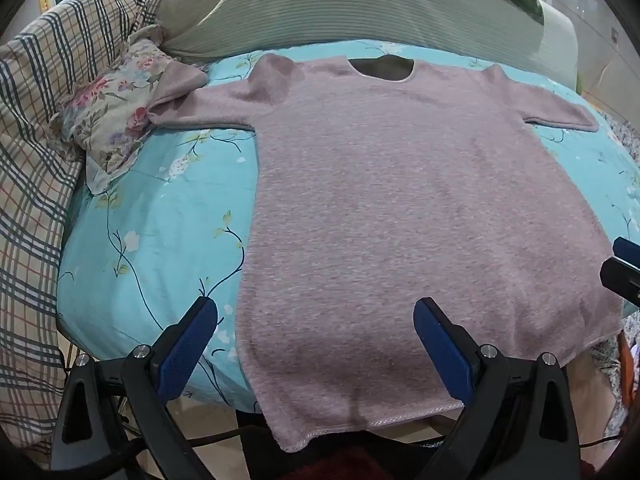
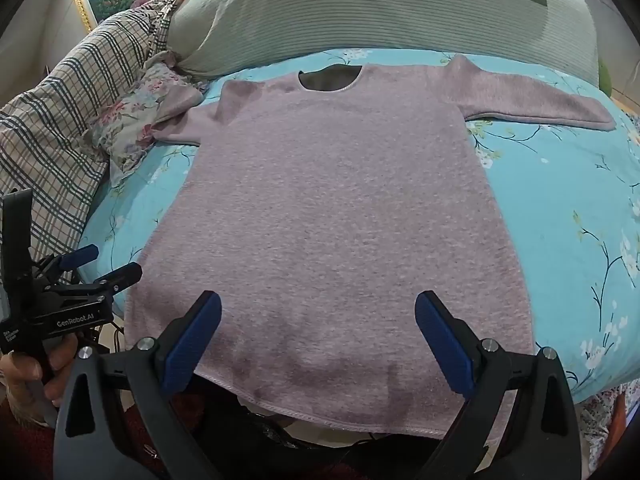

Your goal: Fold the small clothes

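Observation:
A small pinkish-mauve fleece sweater (image 1: 400, 208) lies flat and spread out on the turquoise floral bed sheet (image 1: 160, 220), neck hole at the far side, both sleeves stretched outward. It also shows in the right wrist view (image 2: 332, 220). My left gripper (image 1: 316, 320) is open and empty, hovering over the sweater's lower left hem. My right gripper (image 2: 318, 316) is open and empty over the lower hem's middle. The left gripper (image 2: 96, 264) shows at the left of the right wrist view, beside the hem's left corner.
A green ribbed cushion (image 1: 340, 4) lies behind the sweater. A plaid blanket (image 1: 48, 120) and a floral cloth (image 1: 116, 116) are piled at the left, touching the left sleeve end. The bed's front edge runs under the hem, with cables (image 2: 280, 436) below.

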